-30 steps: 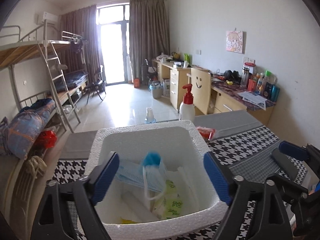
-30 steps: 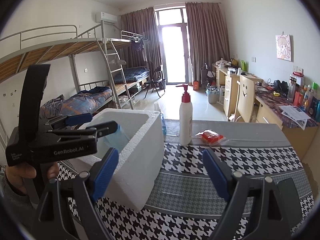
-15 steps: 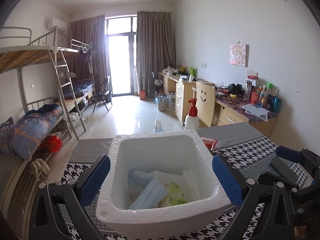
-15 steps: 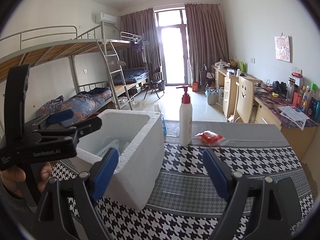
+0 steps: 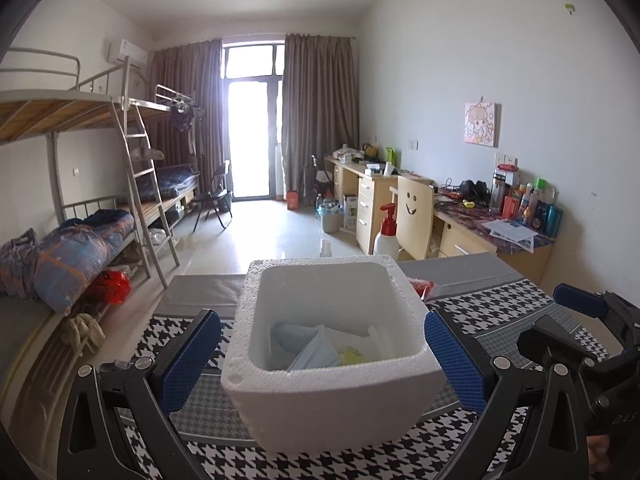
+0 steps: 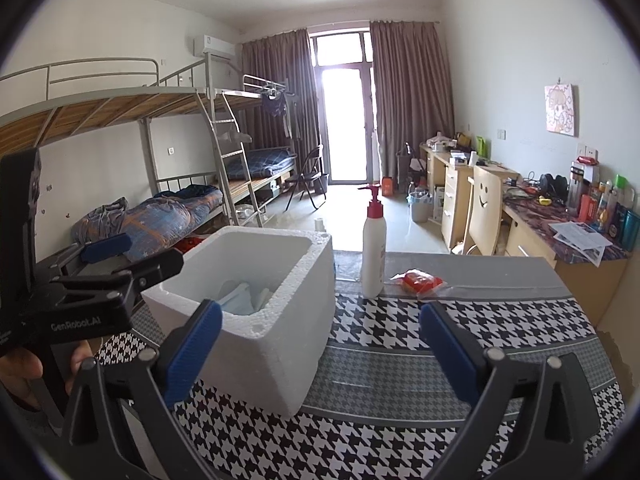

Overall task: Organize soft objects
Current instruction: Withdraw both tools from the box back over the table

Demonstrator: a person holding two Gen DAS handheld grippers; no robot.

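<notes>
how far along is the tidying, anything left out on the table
Done: a blue mask and other soft packets lie inside the foam box. In hand: nothing; the left tongs stand open around the box without touching it, and the right tongs are opening over bare tablecloth. Left: a red packet lies on the table beside the pump bottle, probably the next pick.

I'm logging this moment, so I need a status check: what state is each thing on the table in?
Foam box: upright, lidless.
Face mask: lying inside the box.
Pump bottle: upright.
Red packet: flat on the table.
Left gripper: open, empty.
Right gripper: jaws opening, empty.
</notes>
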